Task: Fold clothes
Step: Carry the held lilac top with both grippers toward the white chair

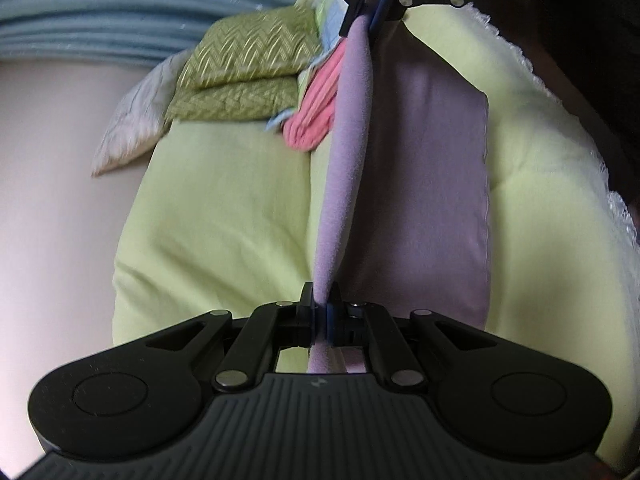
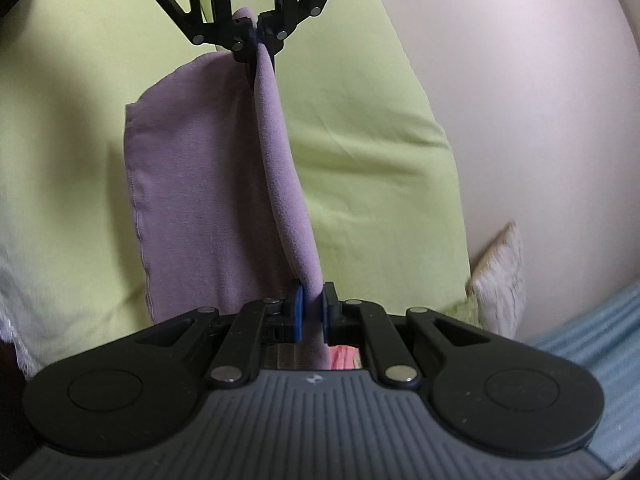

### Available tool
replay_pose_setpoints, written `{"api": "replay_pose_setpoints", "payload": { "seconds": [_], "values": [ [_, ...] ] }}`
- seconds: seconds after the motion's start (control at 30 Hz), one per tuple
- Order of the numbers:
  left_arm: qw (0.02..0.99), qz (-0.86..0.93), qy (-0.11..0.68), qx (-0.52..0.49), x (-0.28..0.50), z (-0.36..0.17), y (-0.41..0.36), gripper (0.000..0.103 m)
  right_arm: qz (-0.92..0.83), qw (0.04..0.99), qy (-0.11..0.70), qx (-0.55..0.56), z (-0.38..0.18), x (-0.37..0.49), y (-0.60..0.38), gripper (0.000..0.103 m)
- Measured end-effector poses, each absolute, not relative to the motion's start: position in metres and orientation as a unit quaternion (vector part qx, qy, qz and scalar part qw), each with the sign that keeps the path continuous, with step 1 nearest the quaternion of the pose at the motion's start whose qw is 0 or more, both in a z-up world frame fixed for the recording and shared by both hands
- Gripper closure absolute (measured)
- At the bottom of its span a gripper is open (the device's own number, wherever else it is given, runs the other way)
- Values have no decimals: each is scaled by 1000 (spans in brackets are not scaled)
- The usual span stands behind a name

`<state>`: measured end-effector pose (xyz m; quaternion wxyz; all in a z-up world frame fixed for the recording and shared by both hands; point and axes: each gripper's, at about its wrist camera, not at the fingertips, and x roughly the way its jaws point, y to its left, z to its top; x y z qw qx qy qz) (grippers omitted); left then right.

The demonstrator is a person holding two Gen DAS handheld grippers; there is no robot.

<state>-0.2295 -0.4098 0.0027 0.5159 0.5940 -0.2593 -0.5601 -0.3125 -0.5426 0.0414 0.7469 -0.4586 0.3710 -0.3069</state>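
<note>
A yellow-green sheet (image 1: pixel 224 208) covers the bed, bearing green patterned cushions (image 1: pixel 244 76), pink cloth (image 1: pixel 316 112) and part of the lilac cloth (image 1: pixel 432 200).

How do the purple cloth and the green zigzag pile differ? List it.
1. The purple cloth is plain and smooth; the green zigzag pile is patterned.
2. The purple cloth is lifted by one edge, stretched between the left gripper and right gripper, the rest hanging toward the yellow-green bedcover; the green zigzag pile lies stacked and untouched near the bedcover's edge.
3. The cloth hangs doubled over; the pile is neatly folded.
Both are fabric.
</note>
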Motion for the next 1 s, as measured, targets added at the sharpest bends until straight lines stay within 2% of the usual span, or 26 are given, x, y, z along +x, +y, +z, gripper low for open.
{"api": "replay_pose_setpoints", "payload": {
  "seconds": [0.1, 0.23, 0.57, 1.0],
  "values": [
    [500, -564, -281, 594, -250, 0, -420, 98, -329, 737, 383, -449, 33, -328, -538, 97],
    [477, -578, -310, 585, -279, -1, -439, 98, -364, 720, 405, -430, 20, -391, -493, 97],
    [402, -636, -381, 537, -363, -1, -471, 98, -444, 664, 467, -380, 25, -475, -491, 97],
    [324, -686, -436, 484, -470, -7, -502, 98, -517, 601, 520, -319, 22, -577, -477, 97]
  ]
}}
